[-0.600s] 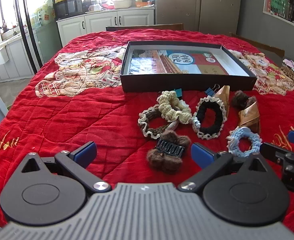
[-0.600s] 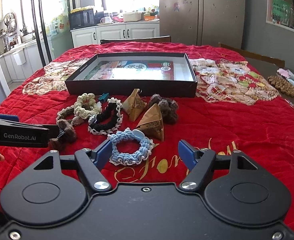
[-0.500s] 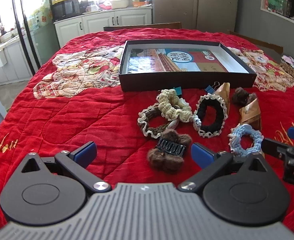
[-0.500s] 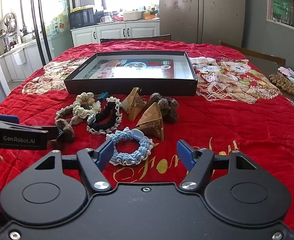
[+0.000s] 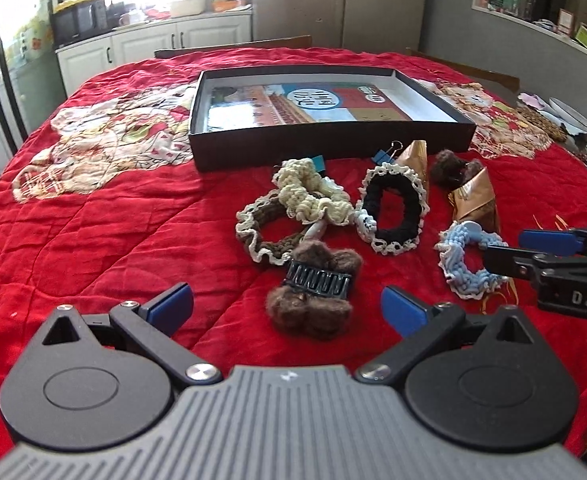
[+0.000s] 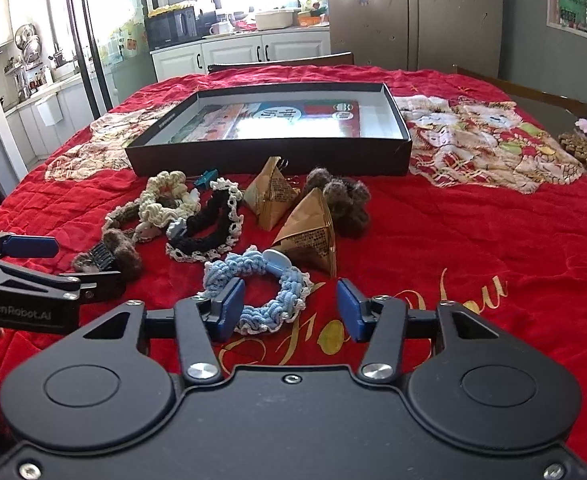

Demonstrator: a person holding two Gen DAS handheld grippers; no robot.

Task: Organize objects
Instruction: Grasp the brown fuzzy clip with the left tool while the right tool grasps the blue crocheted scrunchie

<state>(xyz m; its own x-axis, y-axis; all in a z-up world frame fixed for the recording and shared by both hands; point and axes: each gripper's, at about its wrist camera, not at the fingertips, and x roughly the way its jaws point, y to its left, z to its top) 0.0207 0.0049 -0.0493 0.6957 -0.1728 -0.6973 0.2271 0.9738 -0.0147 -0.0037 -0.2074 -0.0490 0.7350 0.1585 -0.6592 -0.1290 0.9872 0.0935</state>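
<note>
A light blue scrunchie lies on the red quilt between the fingers of my right gripper. The jaws stand partly closed, the right pad clear of the scrunchie. My left gripper is wide open, just short of a brown furry hair clip. Beyond lie a black scrunchie, a cream scrunchie, a brown one, gold pyramid packets and a brown pompom. A shallow black box sits behind them, with only printed cards inside.
The red quilt covers the whole table. A blue binder clip and a teal clip lie by the box's front wall. Beads and dishes sit at the right edge. Chair backs and kitchen cabinets stand behind.
My right gripper's jaws have narrowed around the light blue scrunchie and moved slightly closer to it. The left gripper has stayed wide open and nearly still.
</note>
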